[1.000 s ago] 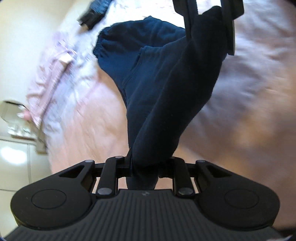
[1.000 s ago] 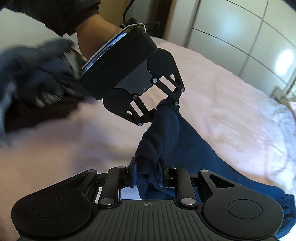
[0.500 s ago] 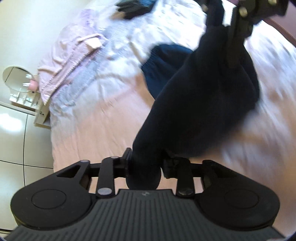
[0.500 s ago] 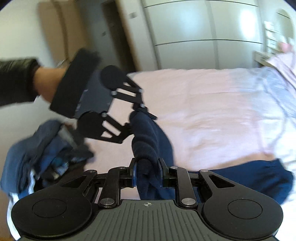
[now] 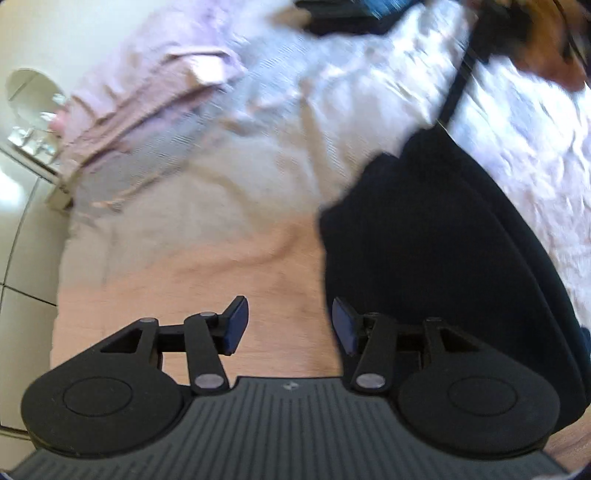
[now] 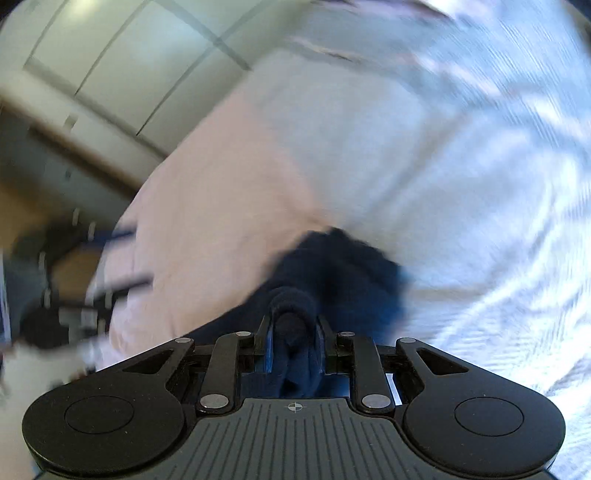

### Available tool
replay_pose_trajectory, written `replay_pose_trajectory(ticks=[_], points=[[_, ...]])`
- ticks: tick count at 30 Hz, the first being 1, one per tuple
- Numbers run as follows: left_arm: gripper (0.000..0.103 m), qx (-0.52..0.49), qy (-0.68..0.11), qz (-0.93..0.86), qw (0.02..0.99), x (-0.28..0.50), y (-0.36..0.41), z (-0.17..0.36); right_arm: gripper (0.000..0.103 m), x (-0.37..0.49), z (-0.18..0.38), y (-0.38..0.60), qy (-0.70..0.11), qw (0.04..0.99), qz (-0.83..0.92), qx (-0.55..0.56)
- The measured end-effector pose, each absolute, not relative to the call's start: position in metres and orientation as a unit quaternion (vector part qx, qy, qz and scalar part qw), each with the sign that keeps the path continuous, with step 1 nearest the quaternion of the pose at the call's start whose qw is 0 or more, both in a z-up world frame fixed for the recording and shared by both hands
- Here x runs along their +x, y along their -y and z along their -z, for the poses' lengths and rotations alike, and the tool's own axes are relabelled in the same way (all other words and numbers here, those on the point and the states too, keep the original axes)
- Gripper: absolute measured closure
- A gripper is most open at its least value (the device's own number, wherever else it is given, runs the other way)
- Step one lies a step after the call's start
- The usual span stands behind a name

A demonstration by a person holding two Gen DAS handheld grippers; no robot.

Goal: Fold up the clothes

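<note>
A dark navy garment (image 5: 436, 236) lies on the pink bed sheet (image 5: 236, 266), to the right in the left wrist view. My left gripper (image 5: 286, 325) is open and empty, just left of the garment's edge. My right gripper (image 6: 293, 339) is shut on a bunched fold of the same navy garment (image 6: 343, 273), which trails forward onto the sheet. The right gripper shows blurred at the top right of the left wrist view (image 5: 491, 33), with fabric hanging from it.
A pink and lilac rumpled cover (image 5: 147, 92) lies at the far side of the bed. A dark pile of clothes (image 5: 351, 14) sits at the top. White wardrobe doors (image 6: 122, 66) stand beyond the bed; a blurred dark object (image 6: 55, 295) sits left.
My left gripper has opened and let go of the navy garment, which has dropped onto the bed. My right gripper still holds its fold and has swung with much blur.
</note>
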State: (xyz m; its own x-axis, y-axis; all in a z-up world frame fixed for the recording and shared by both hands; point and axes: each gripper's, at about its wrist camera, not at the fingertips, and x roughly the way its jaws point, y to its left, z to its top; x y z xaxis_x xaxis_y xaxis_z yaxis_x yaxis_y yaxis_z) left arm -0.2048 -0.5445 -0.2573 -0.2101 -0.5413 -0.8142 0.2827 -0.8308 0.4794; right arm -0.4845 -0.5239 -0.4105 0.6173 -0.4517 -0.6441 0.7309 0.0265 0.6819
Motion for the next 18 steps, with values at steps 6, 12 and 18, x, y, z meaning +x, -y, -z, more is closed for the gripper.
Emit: replay_pose_trajectory(ticks=[6, 12, 18], points=[[0.056, 0.583, 0.059, 0.772, 0.246, -0.207, 0.534, 0.298, 0.082, -0.483, 0.387, 0.532, -0.122, 0.746, 0.393, 0.524], [0.057, 0.583, 0.043, 0.778, 0.232, -0.213, 0.543, 0.312, 0.082, -0.517, 0.418, 0.52, -0.138, 0.686, 0.429, 0.571], [0.057, 0.547, -0.028, 0.799, 0.249, -0.211, 0.589, 0.299, 0.062, -0.514, 0.395, 0.496, -0.123, 0.669, 0.451, 0.578]])
